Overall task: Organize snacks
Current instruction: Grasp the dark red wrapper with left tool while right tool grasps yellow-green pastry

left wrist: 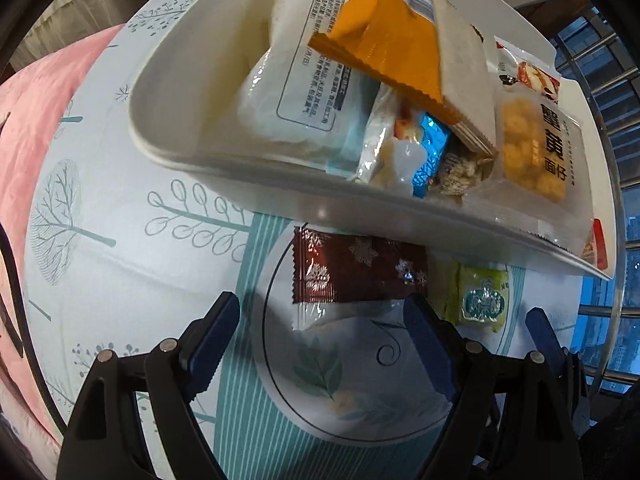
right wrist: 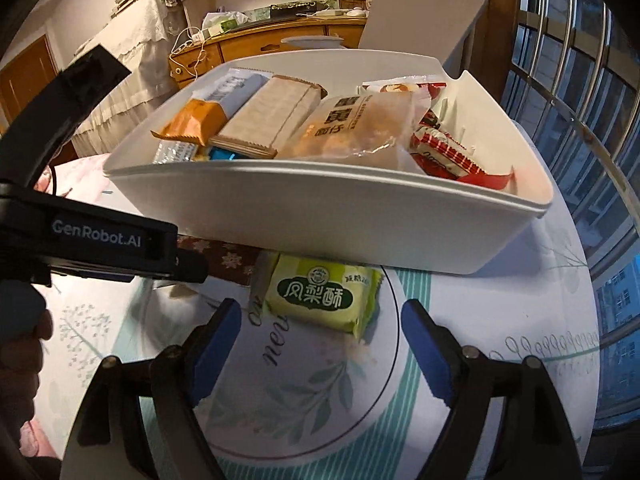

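Both pairs of fingers gape empty, the left gripper (left wrist: 320, 344) over the brown packet (left wrist: 356, 274) and the right gripper (right wrist: 320, 344) over the green pastry (right wrist: 326, 298), both lying against the nearly full white bin (right wrist: 320, 216), so I'd worry about colliding grippers.

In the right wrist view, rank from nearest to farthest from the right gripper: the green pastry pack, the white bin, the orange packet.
1. Green pastry pack, on the table just ahead of the fingers.
2. White bin, behind it.
3. Orange packet, inside the bin, far left.
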`<state>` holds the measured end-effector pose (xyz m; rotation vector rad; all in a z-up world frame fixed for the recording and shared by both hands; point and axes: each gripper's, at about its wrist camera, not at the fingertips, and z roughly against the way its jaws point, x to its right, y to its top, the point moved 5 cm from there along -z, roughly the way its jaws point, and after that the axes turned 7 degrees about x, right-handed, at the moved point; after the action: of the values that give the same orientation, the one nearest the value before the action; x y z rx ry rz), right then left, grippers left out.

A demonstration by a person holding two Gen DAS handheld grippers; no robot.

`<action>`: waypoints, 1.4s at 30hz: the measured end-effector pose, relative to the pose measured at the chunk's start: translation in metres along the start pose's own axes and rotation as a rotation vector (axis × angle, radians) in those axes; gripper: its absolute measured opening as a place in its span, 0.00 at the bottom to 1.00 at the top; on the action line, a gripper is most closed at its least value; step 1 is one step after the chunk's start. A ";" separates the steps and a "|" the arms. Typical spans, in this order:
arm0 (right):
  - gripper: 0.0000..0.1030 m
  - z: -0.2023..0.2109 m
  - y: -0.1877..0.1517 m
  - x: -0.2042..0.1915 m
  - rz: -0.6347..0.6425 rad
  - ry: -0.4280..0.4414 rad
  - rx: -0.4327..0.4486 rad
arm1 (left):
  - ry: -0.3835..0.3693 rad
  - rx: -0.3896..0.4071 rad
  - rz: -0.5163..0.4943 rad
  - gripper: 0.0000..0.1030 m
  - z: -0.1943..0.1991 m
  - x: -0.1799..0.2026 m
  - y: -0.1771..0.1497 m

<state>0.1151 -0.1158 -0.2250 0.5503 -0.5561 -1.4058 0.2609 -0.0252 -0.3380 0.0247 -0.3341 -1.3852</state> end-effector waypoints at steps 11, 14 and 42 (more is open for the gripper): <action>0.80 -0.016 0.002 -0.005 0.052 -0.009 0.019 | 0.028 -0.004 -0.020 0.78 -0.019 0.010 0.014; 0.80 -0.019 0.001 -0.004 0.055 -0.020 0.021 | 0.035 0.001 -0.028 0.72 -0.020 0.015 0.018; 0.53 -0.017 -0.004 -0.002 0.084 0.054 -0.070 | 0.048 0.024 -0.028 0.25 -0.004 0.038 0.007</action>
<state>0.1234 -0.1139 -0.2407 0.5019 -0.4803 -1.3220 0.2739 -0.0612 -0.3316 0.0829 -0.3111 -1.4055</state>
